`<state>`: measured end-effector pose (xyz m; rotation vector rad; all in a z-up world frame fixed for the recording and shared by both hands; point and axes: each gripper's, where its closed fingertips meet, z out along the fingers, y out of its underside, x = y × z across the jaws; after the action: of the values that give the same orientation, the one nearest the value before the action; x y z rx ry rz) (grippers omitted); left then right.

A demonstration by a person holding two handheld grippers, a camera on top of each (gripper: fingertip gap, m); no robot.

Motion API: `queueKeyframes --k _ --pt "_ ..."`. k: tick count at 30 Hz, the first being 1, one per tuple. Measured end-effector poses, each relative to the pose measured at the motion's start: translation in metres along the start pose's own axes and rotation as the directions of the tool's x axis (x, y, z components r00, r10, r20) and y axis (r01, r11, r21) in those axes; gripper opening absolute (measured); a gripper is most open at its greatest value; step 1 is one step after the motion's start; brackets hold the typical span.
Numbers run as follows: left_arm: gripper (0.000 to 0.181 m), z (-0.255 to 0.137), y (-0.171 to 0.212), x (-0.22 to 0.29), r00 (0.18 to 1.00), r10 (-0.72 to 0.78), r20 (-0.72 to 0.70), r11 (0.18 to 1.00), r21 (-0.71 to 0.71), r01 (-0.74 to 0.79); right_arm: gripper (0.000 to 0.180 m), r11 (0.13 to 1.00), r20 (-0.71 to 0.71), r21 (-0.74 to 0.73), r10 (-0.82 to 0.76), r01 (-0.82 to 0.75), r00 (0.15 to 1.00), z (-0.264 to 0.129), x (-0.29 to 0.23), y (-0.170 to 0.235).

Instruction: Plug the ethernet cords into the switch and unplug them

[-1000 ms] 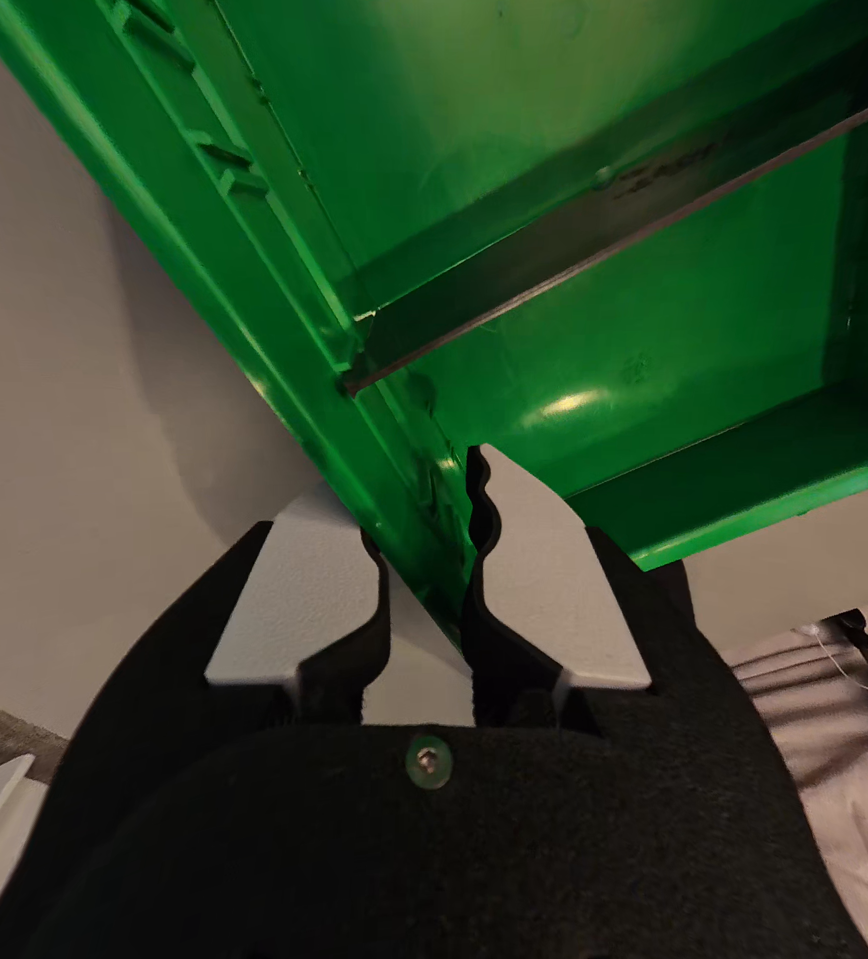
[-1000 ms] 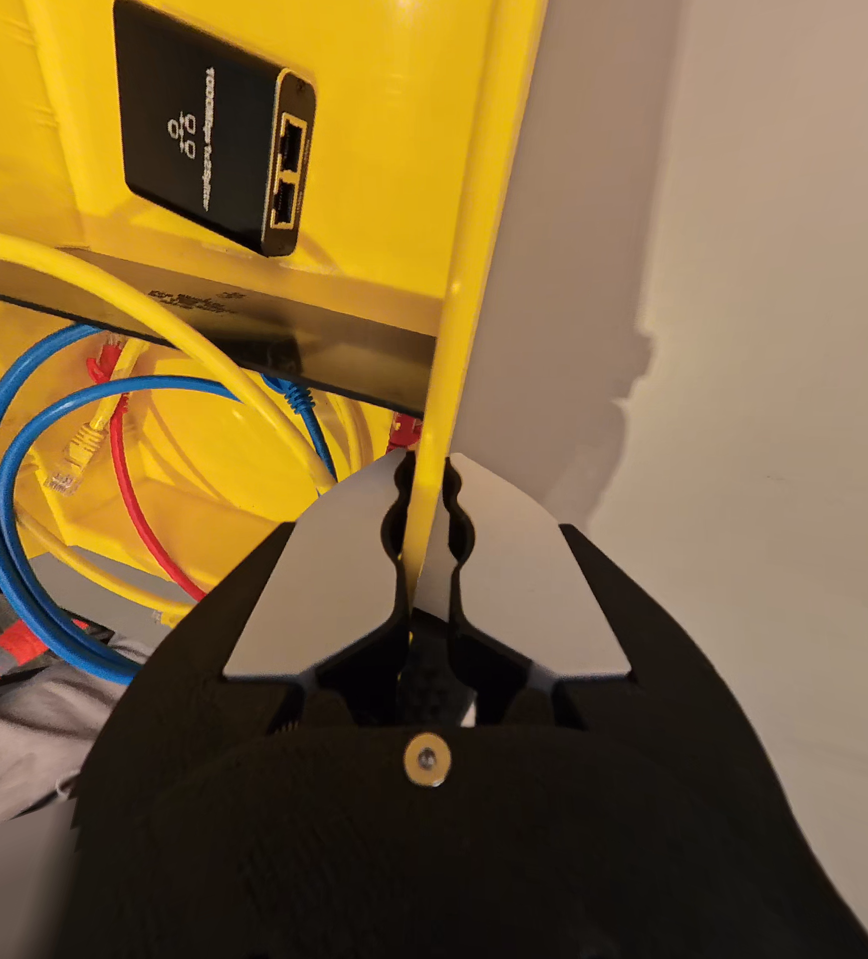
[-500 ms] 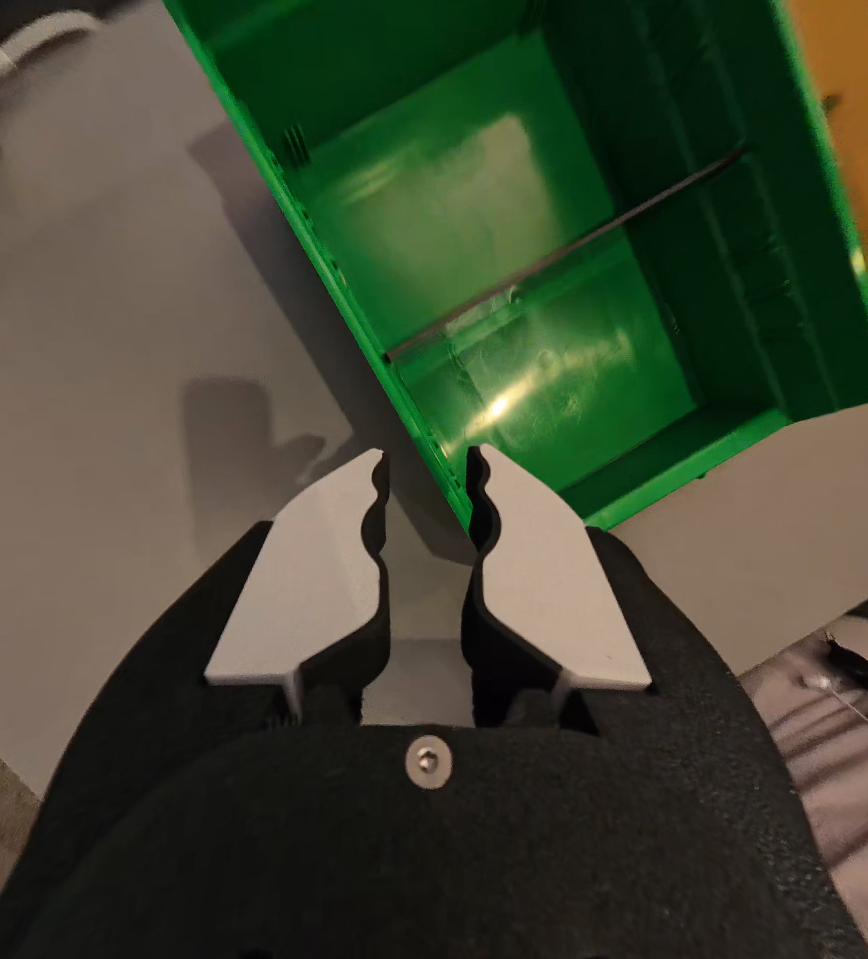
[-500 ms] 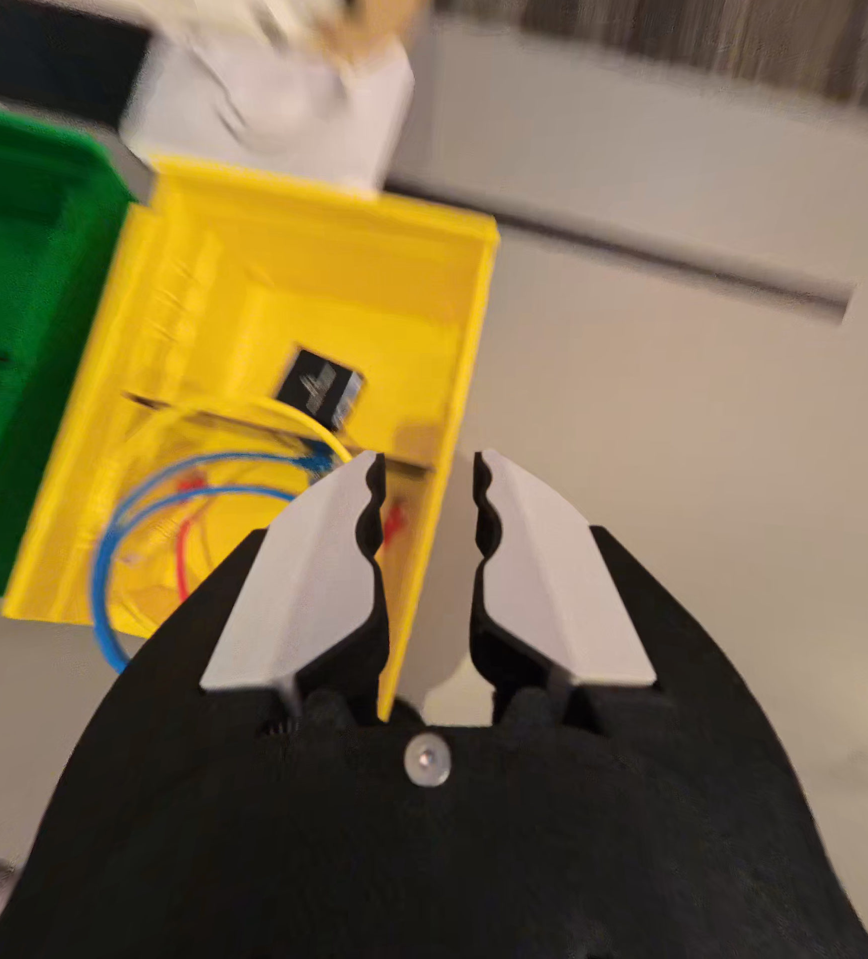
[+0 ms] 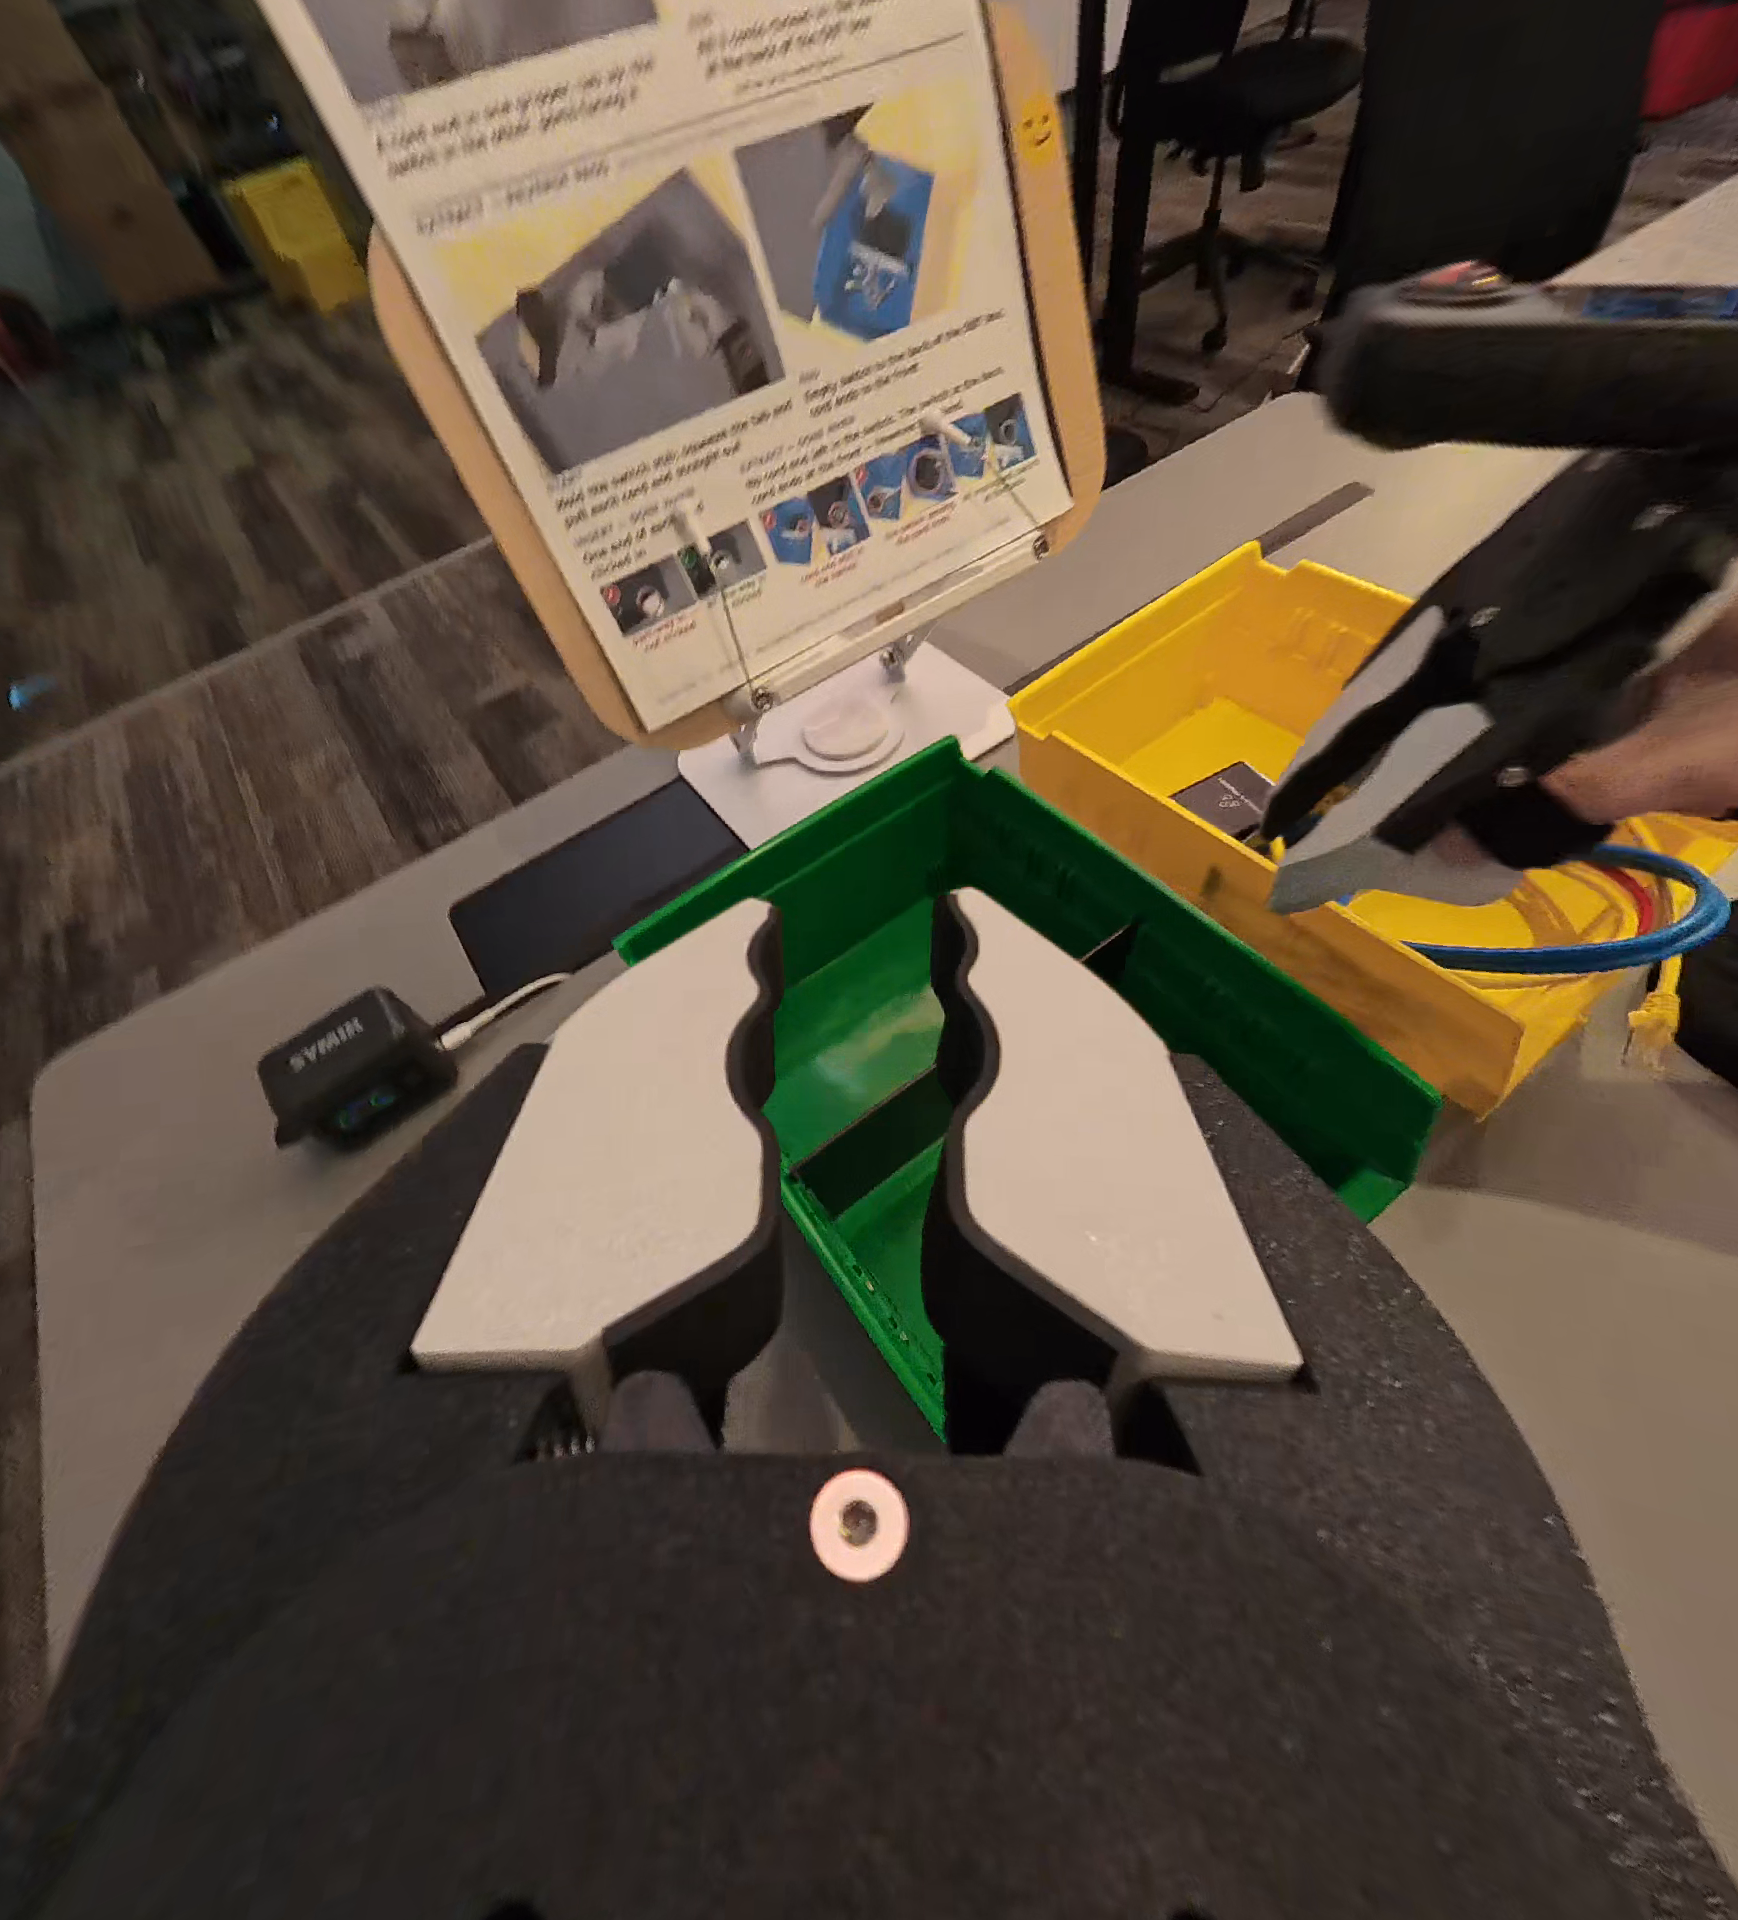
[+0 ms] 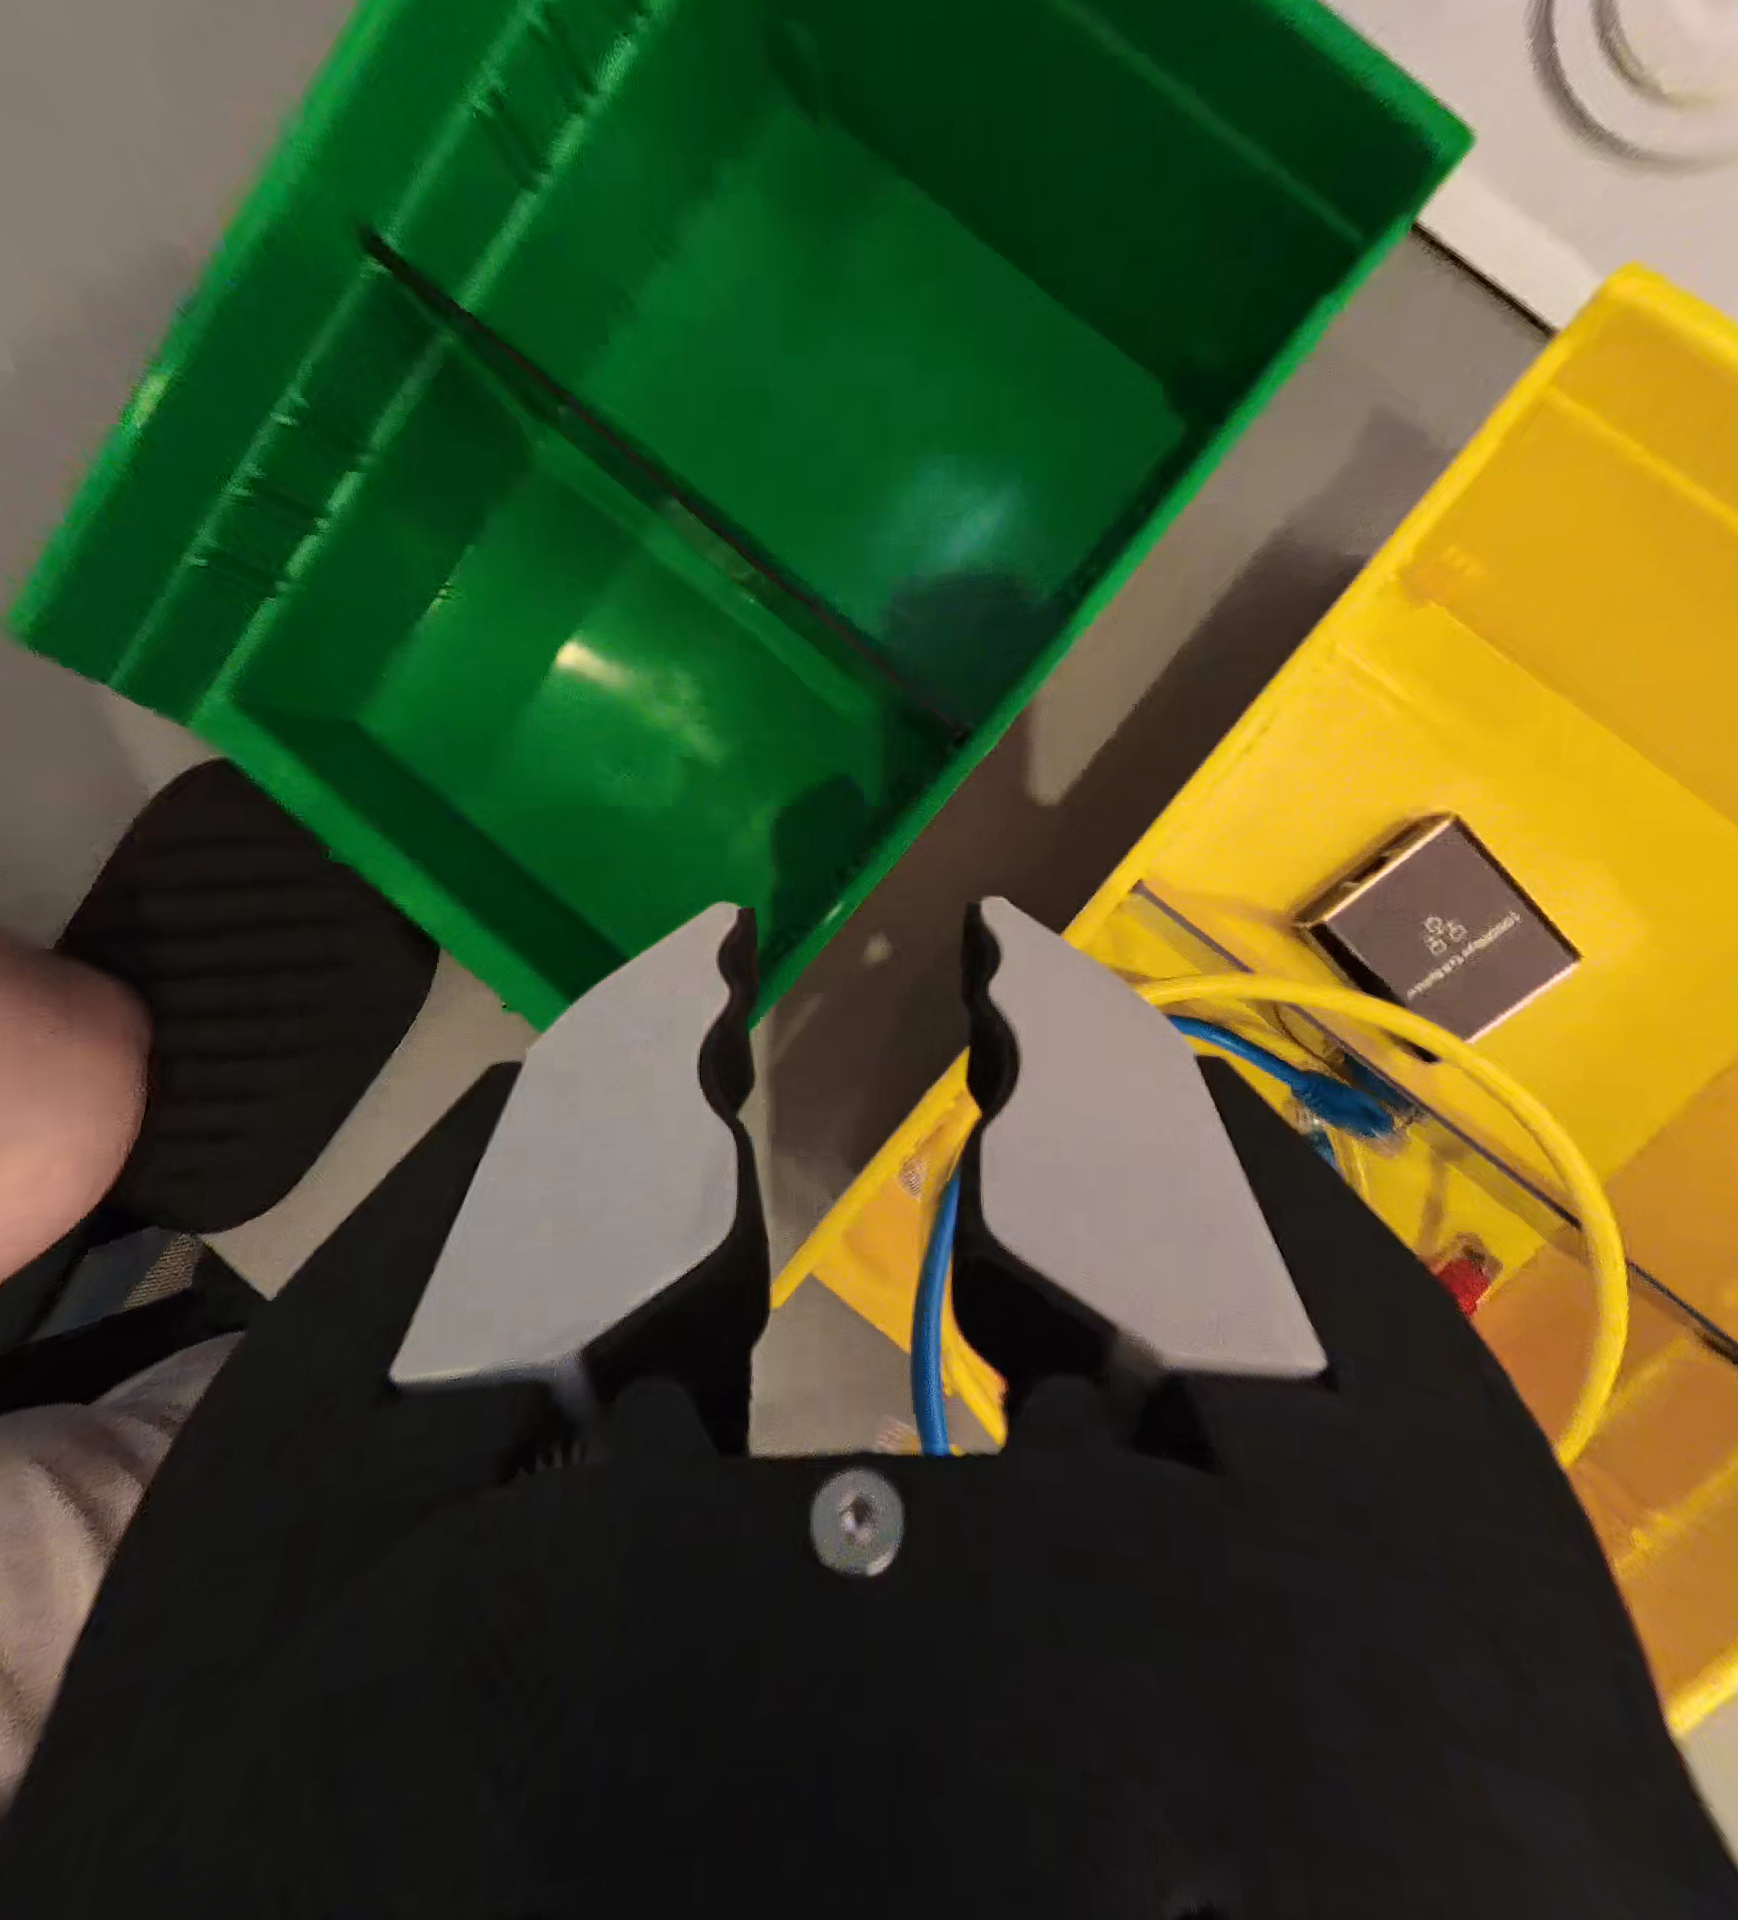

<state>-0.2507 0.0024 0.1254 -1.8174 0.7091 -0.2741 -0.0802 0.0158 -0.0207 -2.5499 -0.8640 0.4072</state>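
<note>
Now both claws hang spread over the bins

Up over the worktop [image 5: 169,1174], left claw [image 5: 857,997] is apart above the green bin [image 6: 491,343], gripping nothing. Right claw [image 6: 860,977] is apart too, above the gap between bins. Switch [image 6: 1447,935] lies in the yellow bin's [image 6: 1623,436] far compartment; blue cord [image 6: 932,1309] and yellow cord [image 6: 1582,1195] coil nearer.

Left gripper [image 5: 854,914] held level, jaws parted. Right gripper [image 6: 860,925] angled steeply downward, jaws parted, gripped by a hand [image 5: 1706,717].

Grey table [image 5: 169,1195]: green bin [image 5: 1260,1018], yellow bin [image 5: 1135,727] (side by side), sign stand [image 5: 948,707].
</note>
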Motion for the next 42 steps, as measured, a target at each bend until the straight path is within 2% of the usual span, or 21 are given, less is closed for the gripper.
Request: queueKeyframes --k 5,8,12,16,21,27,32,36,42 --pt "0.025 -0.004 0.004 0.020 0.995 0.086 -0.048 0.996 -0.017 -0.087 0.042 0.963 -0.039 -0.175 0.203 -0.206 0.978 0.025 -0.003 0.014" --pt "0.025 -0.006 0.002 0.023 0.994 0.103 -0.046 0.995 -0.012 -0.103 0.041 0.933 -0.039 -0.242 0.265 -0.267 0.963 0.041 -0.008 0.023" --pt "0.025 -0.010 -0.007 0.033 0.985 0.142 -0.095 0.989 0.051 -0.138 0.035 0.933 -0.089 -0.250 0.245 -0.260 0.965 0.061 -0.009 0.023" --pt "0.025 -0.018 -0.013 0.034 0.984 0.147 -0.097 0.986 0.099 -0.138 0.030 0.902 -0.128 -0.269 0.315 -0.339 0.940 0.083 -0.007 0.032" --pt "0.024 -0.023 -0.020 0.037 0.980 0.173 -0.103 0.976 0.153 -0.156 0.022 0.909 -0.210 -0.329 0.195 -0.257 0.958 0.092 0.004 0.034" --pt "0.023 -0.022 -0.022 0.040 0.977 0.189 -0.101 0.972 0.161 -0.171 0.024 0.897 -0.241 -0.339 0.210 -0.285 0.948 0.100 0.015 0.028" --pt "0.024 -0.017 -0.018 0.040 0.974 0.211 -0.078 0.971 0.131 -0.200 0.023 0.891 -0.227 -0.358 0.206 -0.278 0.952 0.103 0.019 0.024" --pt "0.024 -0.009 -0.017 0.044 0.971 0.227 -0.075 0.970 0.107 -0.219 0.009 0.869 -0.139 -0.357 0.312 -0.342 0.940 0.104 0.010 0.017" --pt "0.024 -0.009 -0.018 0.046 0.971 0.238 -0.010 0.969 0.073 -0.237 0.007 0.863 -0.071 -0.359 0.355 -0.356 0.932 0.101 -0.002 0.005"
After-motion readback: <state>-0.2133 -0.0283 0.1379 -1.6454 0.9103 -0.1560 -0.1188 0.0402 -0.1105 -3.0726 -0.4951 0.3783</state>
